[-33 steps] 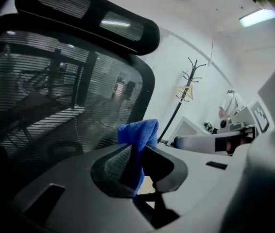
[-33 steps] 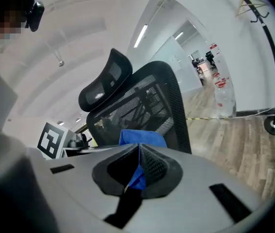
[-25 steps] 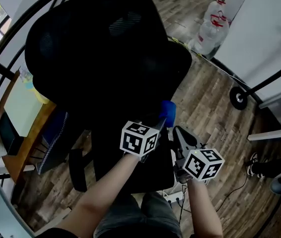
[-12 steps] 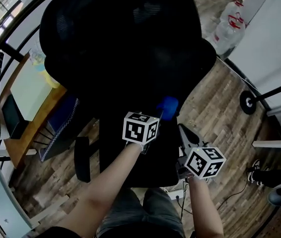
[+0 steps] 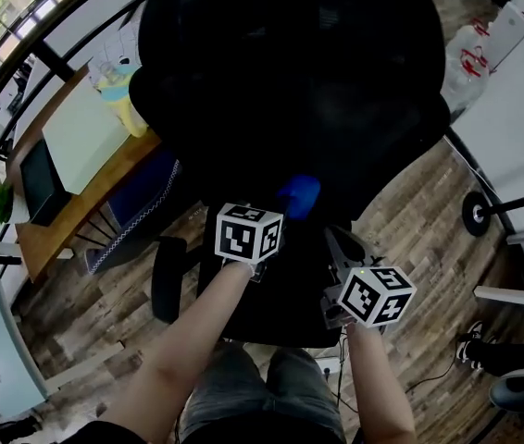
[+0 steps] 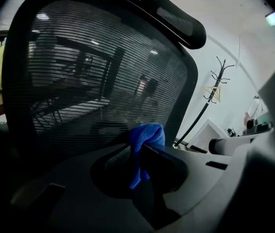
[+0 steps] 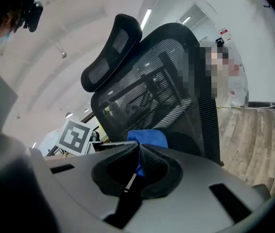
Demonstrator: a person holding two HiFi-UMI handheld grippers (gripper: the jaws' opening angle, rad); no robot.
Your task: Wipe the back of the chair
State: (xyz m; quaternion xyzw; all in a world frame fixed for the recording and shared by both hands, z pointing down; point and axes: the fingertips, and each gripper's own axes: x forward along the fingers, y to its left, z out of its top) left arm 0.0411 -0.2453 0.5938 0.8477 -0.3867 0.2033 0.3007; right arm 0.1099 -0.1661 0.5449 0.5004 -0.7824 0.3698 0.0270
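The black mesh office chair back fills the upper head view, rising in front of me. My left gripper is shut on a blue cloth, which is pressed low against the mesh. In the left gripper view the cloth bunches over the jaw tips against the chair back, with the headrest above. My right gripper hangs just right of the cloth, shut with nothing in it. Its own view shows the shut jaws, the cloth beyond them and the chair back.
A wooden desk stands left of the chair, with an armrest near it. Water bottles and a wheeled frame foot are on the wood floor to the right. A coat rack stands behind the chair.
My left gripper and the blue cloth have slid a little up and to the left on the chair back. The head view has shifted, so the chair looks nearer. The right gripper stays close by.
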